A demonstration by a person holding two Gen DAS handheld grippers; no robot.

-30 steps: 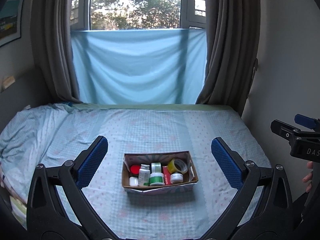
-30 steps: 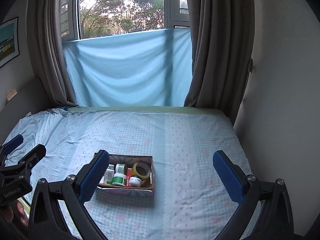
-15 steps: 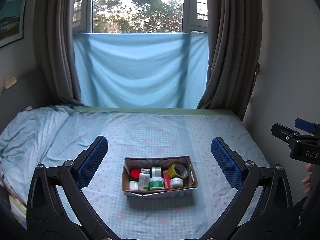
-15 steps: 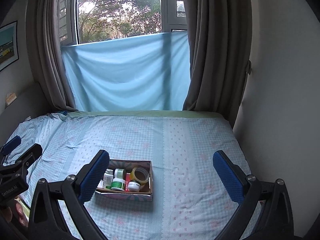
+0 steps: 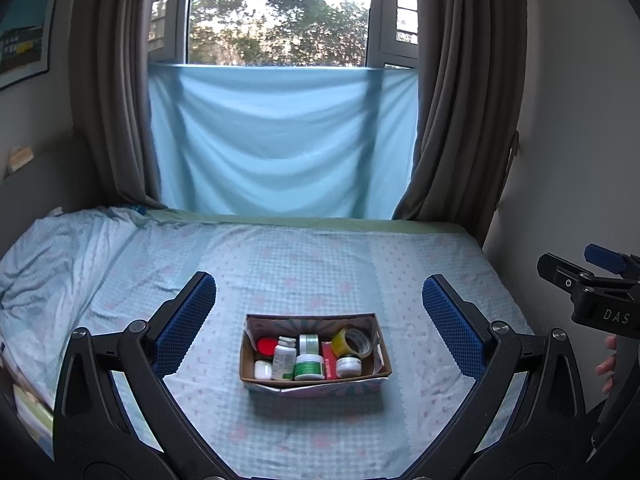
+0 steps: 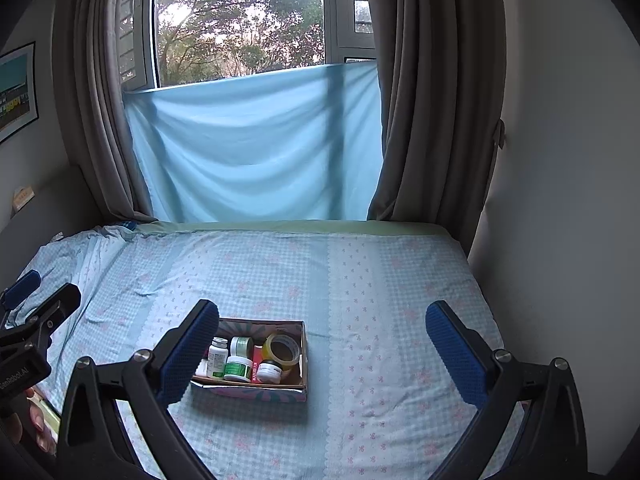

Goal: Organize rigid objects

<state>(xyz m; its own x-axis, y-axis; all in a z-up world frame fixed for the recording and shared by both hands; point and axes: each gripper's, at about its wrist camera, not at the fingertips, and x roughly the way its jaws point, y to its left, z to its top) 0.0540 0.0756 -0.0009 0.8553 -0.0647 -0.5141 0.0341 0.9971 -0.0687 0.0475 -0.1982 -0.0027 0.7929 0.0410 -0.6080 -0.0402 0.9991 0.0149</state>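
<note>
A small cardboard box sits on the bed; it also shows in the right wrist view. It holds several items: a white bottle, a green-labelled jar, a yellow tape roll, a red lid and a white jar. My left gripper is open and empty, held well back from the box. My right gripper is open and empty, the box near its left finger.
The bed has a light blue patterned sheet, rumpled at the left. A wall runs along the bed's right side. Curtains and a blue cloth hang at the window behind.
Both grippers have risen and drawn back a little, so the box sits lower and smaller in both views. Both stay open and empty.
</note>
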